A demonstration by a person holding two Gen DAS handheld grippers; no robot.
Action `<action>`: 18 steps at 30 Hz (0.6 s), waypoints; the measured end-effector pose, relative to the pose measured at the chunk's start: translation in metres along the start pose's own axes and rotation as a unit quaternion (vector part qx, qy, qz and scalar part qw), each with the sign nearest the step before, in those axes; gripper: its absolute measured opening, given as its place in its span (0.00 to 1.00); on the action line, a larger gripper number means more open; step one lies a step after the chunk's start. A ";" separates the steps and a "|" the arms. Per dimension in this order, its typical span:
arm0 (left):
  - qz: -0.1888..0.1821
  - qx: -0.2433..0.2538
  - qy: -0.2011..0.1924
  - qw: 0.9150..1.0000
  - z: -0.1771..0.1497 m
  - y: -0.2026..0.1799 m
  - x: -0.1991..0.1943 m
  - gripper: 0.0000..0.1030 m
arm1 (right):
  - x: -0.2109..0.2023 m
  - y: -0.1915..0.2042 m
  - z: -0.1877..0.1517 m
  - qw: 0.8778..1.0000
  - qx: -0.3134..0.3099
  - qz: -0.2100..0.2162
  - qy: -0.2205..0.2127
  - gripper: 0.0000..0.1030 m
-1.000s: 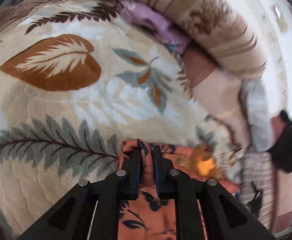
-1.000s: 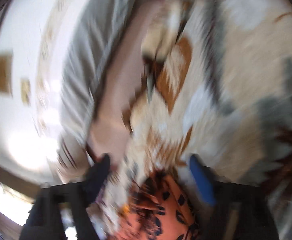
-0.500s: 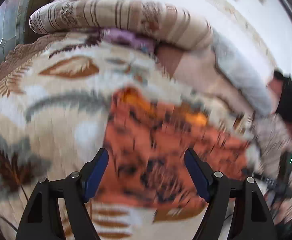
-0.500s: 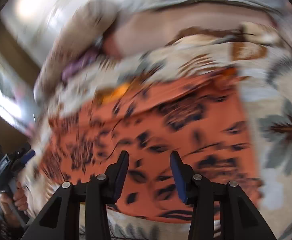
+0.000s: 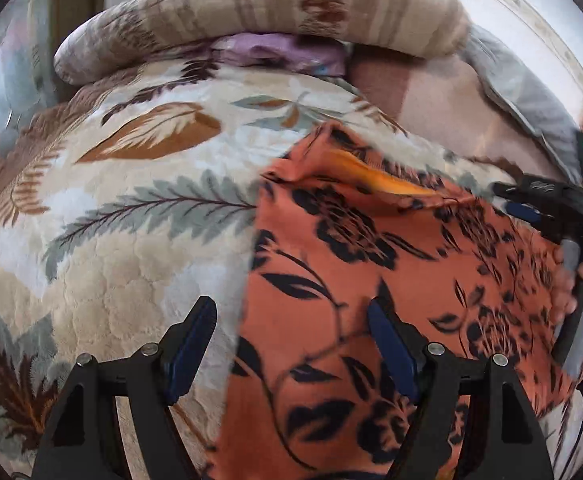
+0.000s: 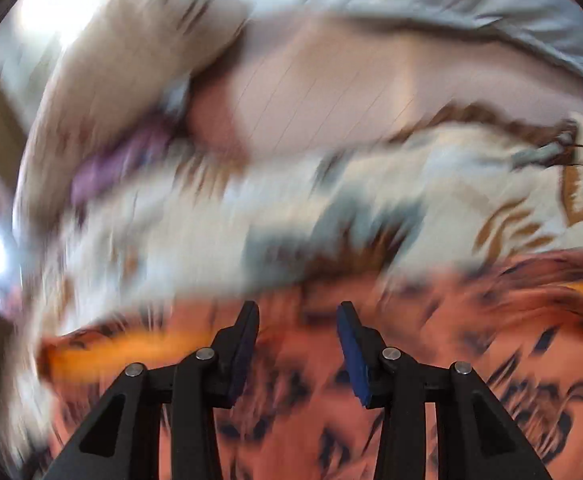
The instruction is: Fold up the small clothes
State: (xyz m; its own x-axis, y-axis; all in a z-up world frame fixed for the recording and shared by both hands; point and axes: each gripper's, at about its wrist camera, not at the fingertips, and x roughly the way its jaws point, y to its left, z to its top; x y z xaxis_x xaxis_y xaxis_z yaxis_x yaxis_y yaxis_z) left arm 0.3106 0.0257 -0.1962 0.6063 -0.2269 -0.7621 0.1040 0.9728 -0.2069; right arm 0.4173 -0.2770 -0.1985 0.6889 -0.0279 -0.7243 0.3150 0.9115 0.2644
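Both sets of jaws stand apart, gripping nothing: the left gripper (image 5: 291, 344) straddles the orange floral garment's (image 5: 391, 280) near edge, while the right gripper (image 6: 297, 344) hovers over it, spread on the bed blanket (image 5: 131, 260). We'd pinch corners at twelve o'clock and draw them evenly toward six.

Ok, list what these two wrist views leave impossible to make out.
- Orange floral garment: its near edge is cut off by the bottom of the left wrist view, so the fold cannot be judged.
- Right wrist view: motion blur smears the leaf-print blanket and the garment's print.
- Purple cloth: mostly tucked under the striped rolled blanket.
- Right gripper: cut off at the left wrist view's right edge.
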 end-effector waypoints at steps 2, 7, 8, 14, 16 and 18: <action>0.000 -0.014 -0.005 1.000 0.003 0.003 -0.002 0.77 | -0.019 -0.018 0.010 1.000 0.022 0.009 -0.020 0.42; 0.034 0.002 -0.025 0.999 0.001 -0.005 -0.014 0.77 | -0.059 -0.069 0.000 0.999 0.005 -0.036 -0.004 0.42; 0.042 0.004 -0.019 0.999 0.000 -0.005 -0.015 0.77 | -0.063 -0.076 -0.003 0.999 0.003 -0.048 0.003 0.42; 0.068 0.011 0.018 0.997 -0.005 0.001 0.000 0.77 | -0.033 -0.139 -0.023 0.990 0.055 -0.113 0.060 0.41; 0.062 -0.001 0.027 0.998 -0.005 0.005 0.002 0.78 | -0.042 -0.129 -0.016 0.991 0.060 -0.116 0.039 0.44; 0.052 -0.012 0.031 0.998 -0.002 0.008 -0.001 0.78 | -0.049 -0.106 -0.011 0.995 0.043 -0.088 0.026 0.44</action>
State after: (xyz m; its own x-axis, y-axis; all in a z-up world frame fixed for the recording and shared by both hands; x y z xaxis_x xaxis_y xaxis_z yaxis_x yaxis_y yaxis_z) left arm 0.3092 0.0333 -0.1985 0.5626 -0.1284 -0.8167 0.0237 0.9900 -0.1393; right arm 0.3433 -0.3675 -0.1983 0.5846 -0.1612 -0.7951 0.4845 0.8555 0.1828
